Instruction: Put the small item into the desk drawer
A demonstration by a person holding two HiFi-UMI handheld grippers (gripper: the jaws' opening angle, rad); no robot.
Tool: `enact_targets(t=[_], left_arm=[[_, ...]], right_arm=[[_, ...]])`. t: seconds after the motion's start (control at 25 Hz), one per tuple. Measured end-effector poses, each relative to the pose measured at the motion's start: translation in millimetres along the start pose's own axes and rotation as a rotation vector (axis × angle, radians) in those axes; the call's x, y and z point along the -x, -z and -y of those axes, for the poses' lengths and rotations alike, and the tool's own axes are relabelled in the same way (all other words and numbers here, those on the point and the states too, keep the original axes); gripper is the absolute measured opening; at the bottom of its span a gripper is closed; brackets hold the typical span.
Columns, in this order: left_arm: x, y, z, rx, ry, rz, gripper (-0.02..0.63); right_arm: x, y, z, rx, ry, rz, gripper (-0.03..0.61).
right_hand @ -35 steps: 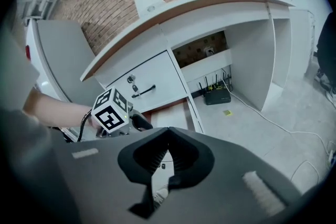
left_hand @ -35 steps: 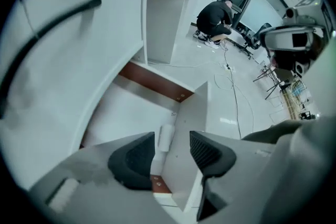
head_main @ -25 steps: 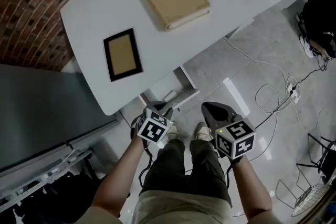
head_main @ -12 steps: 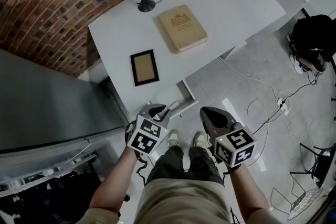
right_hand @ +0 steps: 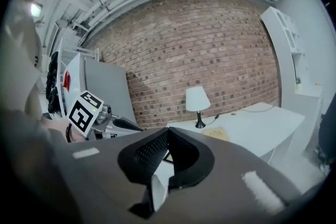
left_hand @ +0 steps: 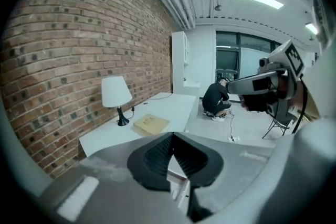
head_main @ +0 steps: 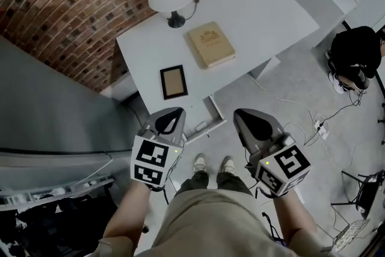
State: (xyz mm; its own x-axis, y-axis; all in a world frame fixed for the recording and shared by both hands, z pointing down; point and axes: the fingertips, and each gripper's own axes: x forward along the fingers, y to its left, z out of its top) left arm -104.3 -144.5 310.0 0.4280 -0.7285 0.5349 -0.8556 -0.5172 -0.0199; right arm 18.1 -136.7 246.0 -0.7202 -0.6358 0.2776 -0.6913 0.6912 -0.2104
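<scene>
The job looked all but done from where I sat. The desk drawer (head_main: 212,112) stood pulled out below the near edge of the white desk (head_main: 258,15), at the centre of the head view. A small pale thing that I took for the small item (head_main: 199,127) lay inside it, near its front, though it was too small for me to be sure. Both grippers were held up well apart from the desk, in the lower half of the frame, so I judged the placing step over. What seemed left was to bring one gripper down to the drawer front and push it in squarely, without jarring the contents.

The left gripper (head_main: 174,111) was closing down until its tips met, with nothing between them. The right gripper (head_main: 242,114) also had its jaws tip to tip and empty. Neither touched anything.
</scene>
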Motion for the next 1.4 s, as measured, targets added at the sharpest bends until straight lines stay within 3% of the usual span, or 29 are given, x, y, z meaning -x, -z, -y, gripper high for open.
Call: enact_targets(t=[0.2,0.36,0.52,0.8,1.16,1.4], left_arm=[[47,-50,-6,0.002,-0.064,0.146,0.003],[81,-83,-3,-0.06,-0.136,0.232,0.003],[102,-102,1,-0.042,-0.195,0.286,0.003],[115,-115,12,-0.089,-0.215,0.316,0.003],[116,-123,15,-0.105,-0.207,0.33,0.003],[118,-130,14,-0.112,-0.214,0.342,0.003]], right_arm=[[25,-52,-20,0.161,0.017,0.096,0.003],[46,-77,-35,0.179,-0.011,0.169,0.003],[58,-99,-49,0.19,-0.048,0.226,0.003],[64,-115,-59,0.151,-0.088,0.281,0.003],[73,-132,-52,0.104,-0.076,0.31,0.003],[79,-127,-47,0.126,-0.061,0.277,0.003]])
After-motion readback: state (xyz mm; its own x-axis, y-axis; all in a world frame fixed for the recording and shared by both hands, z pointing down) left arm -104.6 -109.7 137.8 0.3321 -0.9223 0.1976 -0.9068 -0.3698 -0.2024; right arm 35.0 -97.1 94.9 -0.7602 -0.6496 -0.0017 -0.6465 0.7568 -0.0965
